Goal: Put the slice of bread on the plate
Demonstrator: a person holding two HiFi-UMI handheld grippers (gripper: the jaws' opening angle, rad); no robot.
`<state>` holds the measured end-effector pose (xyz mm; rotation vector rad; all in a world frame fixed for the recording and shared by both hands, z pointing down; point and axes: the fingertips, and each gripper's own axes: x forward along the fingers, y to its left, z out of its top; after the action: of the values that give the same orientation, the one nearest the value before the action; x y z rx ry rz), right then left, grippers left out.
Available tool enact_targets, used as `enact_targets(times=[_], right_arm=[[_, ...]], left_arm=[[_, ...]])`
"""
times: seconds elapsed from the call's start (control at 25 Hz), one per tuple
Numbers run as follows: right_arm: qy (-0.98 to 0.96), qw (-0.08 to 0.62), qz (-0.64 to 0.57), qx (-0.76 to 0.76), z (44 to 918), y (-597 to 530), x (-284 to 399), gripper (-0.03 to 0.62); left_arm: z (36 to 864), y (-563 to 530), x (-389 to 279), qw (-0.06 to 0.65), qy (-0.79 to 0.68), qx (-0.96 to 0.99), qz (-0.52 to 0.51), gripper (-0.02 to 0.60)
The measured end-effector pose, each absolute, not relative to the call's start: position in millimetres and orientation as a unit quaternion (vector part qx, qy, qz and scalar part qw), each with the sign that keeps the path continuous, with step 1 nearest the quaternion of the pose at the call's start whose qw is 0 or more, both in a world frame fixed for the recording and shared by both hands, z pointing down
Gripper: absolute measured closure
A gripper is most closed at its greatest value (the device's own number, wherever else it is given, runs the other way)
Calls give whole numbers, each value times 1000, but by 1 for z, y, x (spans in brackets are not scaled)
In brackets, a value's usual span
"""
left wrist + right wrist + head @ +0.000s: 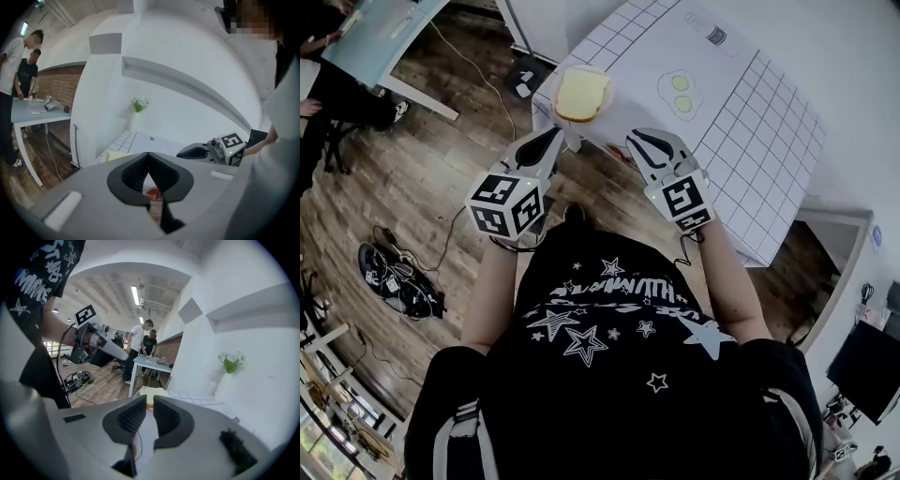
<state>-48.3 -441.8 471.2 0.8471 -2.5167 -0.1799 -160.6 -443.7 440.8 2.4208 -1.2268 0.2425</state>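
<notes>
one white gridded table (750, 122) fills the upper right. two grippers hang short of its near edge, likely poised to reach: left gripper (553, 139) pinched closed, right gripper (639, 142) a crack apart, both empty. the slice of bread (582, 94) lies at the table's corner, top centre. whether a plate sits beneath it is unclear.

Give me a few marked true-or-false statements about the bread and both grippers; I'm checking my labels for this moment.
1. The slice of bread lies near a corner of the white table. True.
2. The left gripper grips the bread. False: its jaws are closed on nothing, short of the bread.
3. The right gripper has its jaws slightly apart and empty. True.
4. Both grippers hover over the table's middle. False: both are at its near edge.
</notes>
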Motion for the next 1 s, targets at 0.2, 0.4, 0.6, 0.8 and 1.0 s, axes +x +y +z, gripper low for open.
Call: enact_targets(times=[0.2, 0.4, 0.6, 0.8, 1.0], right_arm=[[-919, 221, -48, 324, 460, -401, -2, 554], [-917, 199, -34, 344, 450, -355, 41, 568], [-913, 174, -8, 368, 449, -311, 83, 576], [-916, 168, 3, 364, 454, -280, 104, 579], [-916, 153, 13, 371, 446, -263, 117, 580]], left_arm=[[431, -416, -113, 197, -425, 880, 82, 574], [427, -375, -67, 189, -410, 888, 88, 574], [426, -333, -33, 176, -405, 892, 95, 574], [433, -301, -19, 181, -415, 886, 98, 574], [432, -272, -6, 183, -407, 888, 108, 574]])
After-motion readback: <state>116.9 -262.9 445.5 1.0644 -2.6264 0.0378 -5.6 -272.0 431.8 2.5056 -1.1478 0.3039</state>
